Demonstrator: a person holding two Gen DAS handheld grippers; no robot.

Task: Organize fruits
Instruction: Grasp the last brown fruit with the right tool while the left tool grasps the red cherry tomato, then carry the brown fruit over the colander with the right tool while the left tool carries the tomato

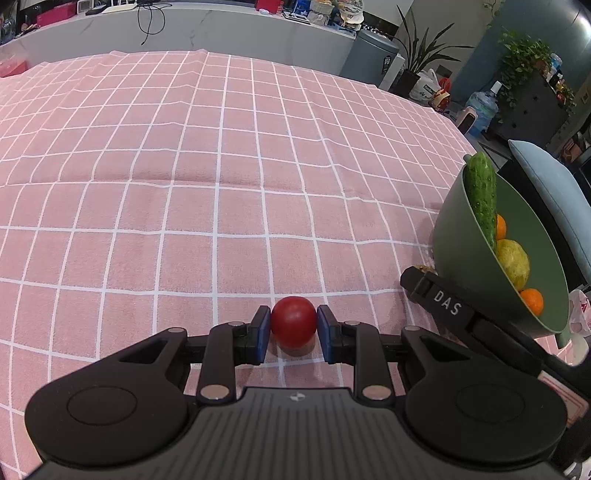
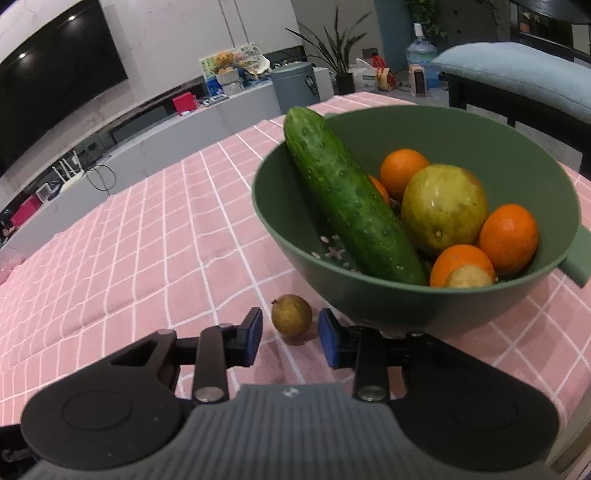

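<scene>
My left gripper (image 1: 293, 330) is shut on a red tomato (image 1: 293, 320) that rests on the pink checked tablecloth (image 1: 184, 184). A green bowl (image 2: 295, 206) holds a cucumber (image 2: 347, 195), several oranges (image 2: 509, 236) and a yellow-green fruit (image 2: 443, 206). It also shows at the right of the left wrist view (image 1: 458, 236). My right gripper (image 2: 290, 334) is open, its blue pads either side of a small brown-yellow fruit (image 2: 291, 314) lying on the cloth just in front of the bowl. The pads do not touch it.
The right gripper's black body (image 1: 447, 306) shows in the left wrist view beside the bowl. A teal-cushioned chair (image 2: 517, 77) stands past the table's right edge. A grey counter (image 1: 184, 33) runs behind the far edge.
</scene>
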